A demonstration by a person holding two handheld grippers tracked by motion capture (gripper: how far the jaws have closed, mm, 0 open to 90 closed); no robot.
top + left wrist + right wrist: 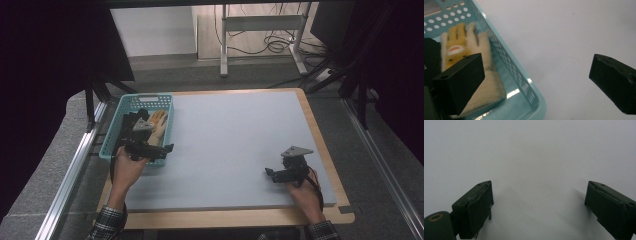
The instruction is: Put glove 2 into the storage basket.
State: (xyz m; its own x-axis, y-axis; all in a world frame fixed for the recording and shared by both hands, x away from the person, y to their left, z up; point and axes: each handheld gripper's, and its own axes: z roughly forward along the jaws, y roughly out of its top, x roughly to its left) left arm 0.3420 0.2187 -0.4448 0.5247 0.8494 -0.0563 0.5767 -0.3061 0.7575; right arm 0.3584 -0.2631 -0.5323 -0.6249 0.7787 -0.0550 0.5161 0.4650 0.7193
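The left gripper had its jaws spread wide and empty, one jaw hanging over the cream and yellow glove, the other out over the bare grey surface. No pinch yet, nothing between them. The glove lay flat inside the pale blue basket, fingers pointing toward the far wall, cuff toward the near corner, with something dark just beside it that could not be made out. From the high view, the left gripper sat over the near end of the basket, which stood at the left edge of the surface.

Over on the other side, the right gripper had its jaws spread too, holding nothing, hovering above plain grey. In the high view the right gripper was well apart from the basket, near the front right corner.

By my read, the job was barely under way: the glove was not yet lifted out of the basket, nothing lay on the open surface, and the grasp, the lift and the laying down all remained.
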